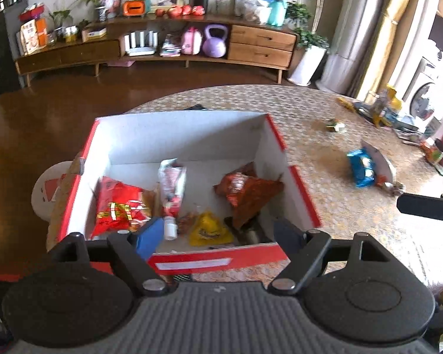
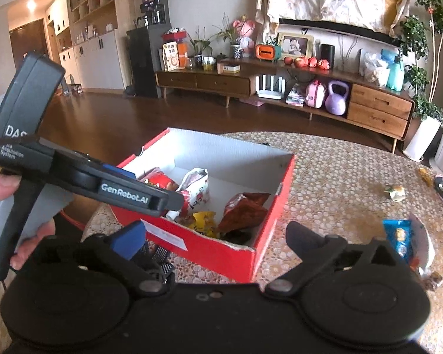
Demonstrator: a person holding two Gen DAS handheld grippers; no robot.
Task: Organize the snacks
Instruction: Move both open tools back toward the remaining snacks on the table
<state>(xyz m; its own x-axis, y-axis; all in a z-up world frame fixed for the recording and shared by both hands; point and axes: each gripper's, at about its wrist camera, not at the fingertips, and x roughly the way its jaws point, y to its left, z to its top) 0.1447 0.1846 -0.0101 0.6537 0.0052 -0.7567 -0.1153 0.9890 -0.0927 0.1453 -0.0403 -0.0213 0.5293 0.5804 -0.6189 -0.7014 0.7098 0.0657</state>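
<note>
The left gripper (image 1: 218, 233) stood wide with nothing between its 2 fingers, above the near wall of the red box (image 1: 221, 261). The right gripper (image 2: 218, 236) was likewise wide and empty. Inside the box lay a red packet (image 1: 118, 206), a yellow packet (image 1: 208, 230) and an orange bag (image 1: 248, 194). A blue packet (image 1: 361, 168) lay apart on the table (image 1: 339, 206).

Far across the brown floor (image 2: 109, 118), a long wooden cabinet (image 2: 378, 109) against the wall. In its open shelf, a purple kettlebell (image 2: 336, 97) just right of a pink bag (image 2: 314, 94). On top, a framed photo (image 2: 295, 45), an orange box (image 2: 265, 51) to its left, red apples (image 2: 307, 62) in front. Right of the cabinet, a white plant pot (image 2: 422, 138). Far left, a dark fridge (image 2: 141, 59).
</note>
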